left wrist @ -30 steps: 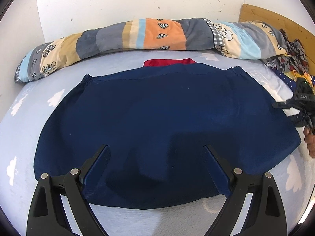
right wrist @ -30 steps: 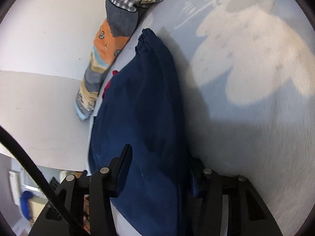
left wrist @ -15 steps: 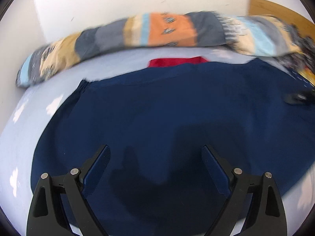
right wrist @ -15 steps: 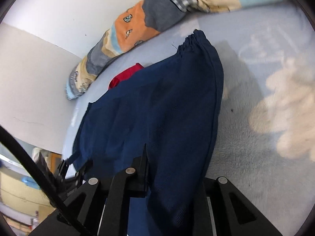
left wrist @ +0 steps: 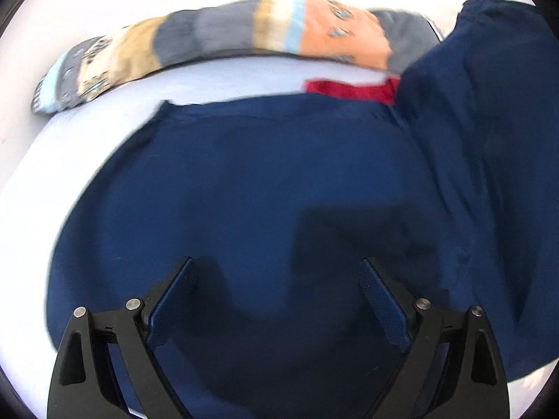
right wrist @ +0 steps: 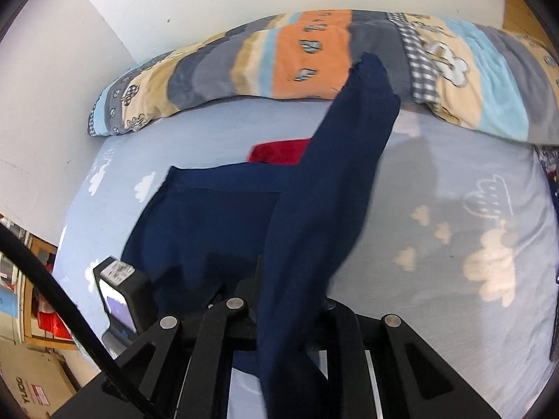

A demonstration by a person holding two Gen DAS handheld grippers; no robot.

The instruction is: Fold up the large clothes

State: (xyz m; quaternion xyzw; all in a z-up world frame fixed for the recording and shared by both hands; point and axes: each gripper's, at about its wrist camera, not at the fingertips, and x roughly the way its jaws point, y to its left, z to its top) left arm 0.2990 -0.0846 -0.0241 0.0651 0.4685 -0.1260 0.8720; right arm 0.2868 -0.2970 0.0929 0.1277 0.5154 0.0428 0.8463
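Right gripper: jaws closing, clamped on a bunched edge of the navy garment, cloth squeezed between them; held high so the fabric rises in a long band and can swing across.
Left gripper: fingers spread wide, nothing between them, hovering just over the near part of the navy cloth; probably ready to pin or catch the fold line.
Navy garment: mostly flat on the pale blue bedsheet, right side lifted off it and draped up toward the right gripper; spread out that way to give a clean crease.
Red piece: peeking out past the far edge of the navy cloth, partly hidden by the raised band; can't tell whether part of the same garment.
Patchwork quilt: rolled against the wall beyond, out of the folding area.
Step in hand: looks like the first side-over fold, only begun.
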